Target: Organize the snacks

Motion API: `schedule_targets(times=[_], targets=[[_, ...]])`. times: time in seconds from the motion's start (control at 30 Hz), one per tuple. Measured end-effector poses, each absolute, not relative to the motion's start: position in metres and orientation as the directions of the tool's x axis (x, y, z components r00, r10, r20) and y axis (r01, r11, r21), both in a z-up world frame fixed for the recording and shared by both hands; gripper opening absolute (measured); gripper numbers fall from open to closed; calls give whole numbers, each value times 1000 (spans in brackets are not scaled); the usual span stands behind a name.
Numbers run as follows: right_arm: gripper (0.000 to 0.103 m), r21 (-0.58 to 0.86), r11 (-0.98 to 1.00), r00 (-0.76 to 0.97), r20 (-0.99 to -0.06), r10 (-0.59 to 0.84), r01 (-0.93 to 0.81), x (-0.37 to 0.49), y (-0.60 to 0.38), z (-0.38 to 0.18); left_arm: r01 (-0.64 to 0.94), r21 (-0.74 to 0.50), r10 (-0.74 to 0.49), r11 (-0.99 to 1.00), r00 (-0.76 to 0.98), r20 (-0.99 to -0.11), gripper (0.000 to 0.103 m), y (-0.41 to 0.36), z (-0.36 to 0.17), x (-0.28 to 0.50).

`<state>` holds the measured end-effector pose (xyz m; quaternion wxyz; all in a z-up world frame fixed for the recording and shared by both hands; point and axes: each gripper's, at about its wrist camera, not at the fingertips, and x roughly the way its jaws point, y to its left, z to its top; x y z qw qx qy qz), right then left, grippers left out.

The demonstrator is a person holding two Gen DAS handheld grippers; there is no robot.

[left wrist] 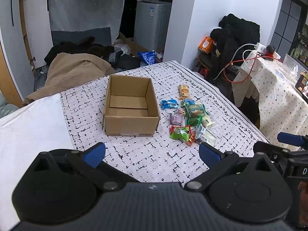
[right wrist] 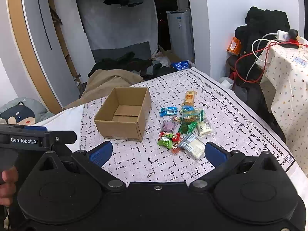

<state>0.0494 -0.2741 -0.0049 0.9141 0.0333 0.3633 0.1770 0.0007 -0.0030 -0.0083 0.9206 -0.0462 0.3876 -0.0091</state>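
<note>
An empty cardboard box (left wrist: 130, 105) (right wrist: 123, 115) stands open on the patterned bed cover. To its right lies a loose pile of several wrapped snacks (left wrist: 189, 119) (right wrist: 182, 129): an orange biscuit pack (left wrist: 184, 91) (right wrist: 189, 97) farthest away, a blue packet (left wrist: 169, 104) (right wrist: 168, 111), a purple one (left wrist: 176, 119), green ones (left wrist: 180, 132) (right wrist: 165, 139) and clear-wrapped white bars (right wrist: 192, 146). My left gripper (left wrist: 152, 154) hovers open near the front of the bed, short of the box and snacks. My right gripper (right wrist: 158, 152) is open too, its fingers empty, just before the nearest snacks.
The bed cover (left wrist: 144, 159) ends at a white sheet (left wrist: 28, 130) on the left. A cloth-covered side table (left wrist: 279, 88) with cables and a power strip stands to the right. Clothes and a beige blanket (left wrist: 73, 71) lie beyond the bed. A person's hand (right wrist: 6, 184) holds the left gripper.
</note>
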Motion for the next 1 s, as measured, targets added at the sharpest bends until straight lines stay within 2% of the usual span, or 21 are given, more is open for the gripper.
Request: schedule_targets(times=[0.63,0.8,1.0], targets=[[102,252,944,641,-693,330,-213,88,-304,-52,-29,-108,-65,994,640,-765,102,-29,-42,42],[95,279,943,623,-710,329,-180,102,-317,-68,-27,-125,-82,992,619,-781,101,-39,-55,58],[95,298,941,609,-720,333,-162,115,-326,-81,-26,-121,-81,992,597,-798,99,-53,-67,75]])
